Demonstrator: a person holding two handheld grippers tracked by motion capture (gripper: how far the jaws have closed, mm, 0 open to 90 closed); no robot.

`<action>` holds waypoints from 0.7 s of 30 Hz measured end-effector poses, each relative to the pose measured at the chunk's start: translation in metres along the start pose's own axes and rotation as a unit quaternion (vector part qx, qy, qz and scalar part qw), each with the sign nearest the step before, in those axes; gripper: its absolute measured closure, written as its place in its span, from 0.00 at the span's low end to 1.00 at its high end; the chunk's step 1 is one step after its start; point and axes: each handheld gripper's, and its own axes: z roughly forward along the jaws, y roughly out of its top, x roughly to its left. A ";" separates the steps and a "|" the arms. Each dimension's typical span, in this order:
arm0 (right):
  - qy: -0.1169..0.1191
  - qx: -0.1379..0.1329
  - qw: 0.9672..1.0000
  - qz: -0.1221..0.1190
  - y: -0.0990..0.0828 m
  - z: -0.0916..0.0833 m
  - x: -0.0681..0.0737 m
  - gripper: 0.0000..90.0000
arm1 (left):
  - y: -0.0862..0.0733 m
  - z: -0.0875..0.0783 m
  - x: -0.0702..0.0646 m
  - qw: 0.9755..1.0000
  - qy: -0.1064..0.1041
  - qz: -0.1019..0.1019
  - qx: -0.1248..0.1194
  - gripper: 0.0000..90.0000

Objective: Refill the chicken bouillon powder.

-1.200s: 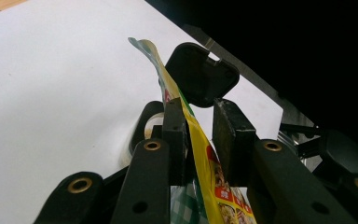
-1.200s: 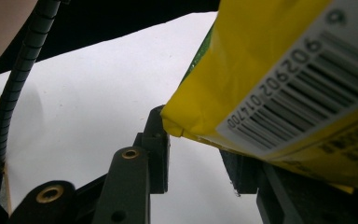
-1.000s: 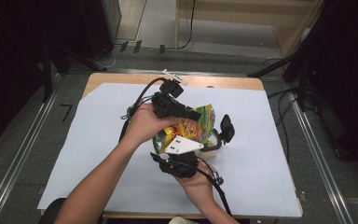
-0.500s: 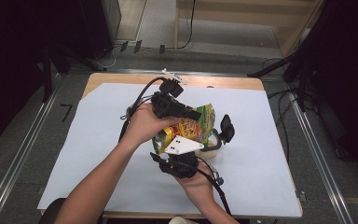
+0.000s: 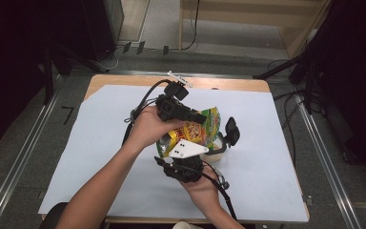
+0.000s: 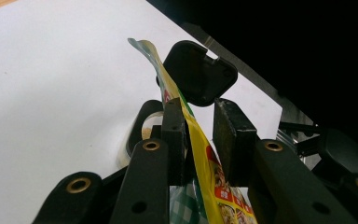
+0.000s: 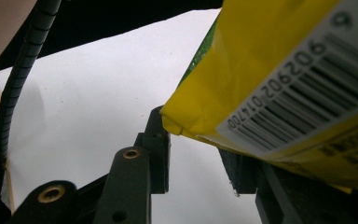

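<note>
A yellow and green snack bag point(image 5: 205, 130) is held above the middle of the white-covered table point(image 5: 100, 143). My left gripper point(image 5: 202, 117) comes in from the left and is shut on the bag's upper edge. In the left gripper view the thin edge of the bag point(image 6: 205, 163) runs between the pads of that gripper point(image 6: 199, 121). My right gripper point(image 5: 190, 151) sits under the bag from the near side. Its jaws point(image 7: 193, 163) stand apart, with the barcode side of the bag point(image 7: 270, 70) above them. A clear cup point(image 5: 218, 153) with a black flip lid point(image 5: 231, 131) stands just right of the bag.
White paper covers most of the wooden table point(image 5: 228, 85). The cup point(image 6: 142, 133) and its raised lid point(image 6: 198, 72) lie just beyond the left gripper's jaws. Black cables point(image 5: 138, 112) trail from both grippers. Metal rails point(image 5: 24, 152) run along both sides of the table.
</note>
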 end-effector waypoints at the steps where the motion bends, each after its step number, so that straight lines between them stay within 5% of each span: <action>1: 0.000 0.000 1.000 0.001 0.000 0.000 0.000 0.74 | 0.000 0.000 0.000 1.000 0.000 0.000 0.000 0.83; 21: -0.004 -0.003 1.000 0.012 -0.001 -0.003 -0.002 0.74 | 0.004 0.006 -0.002 1.000 -0.006 0.002 0.004 0.83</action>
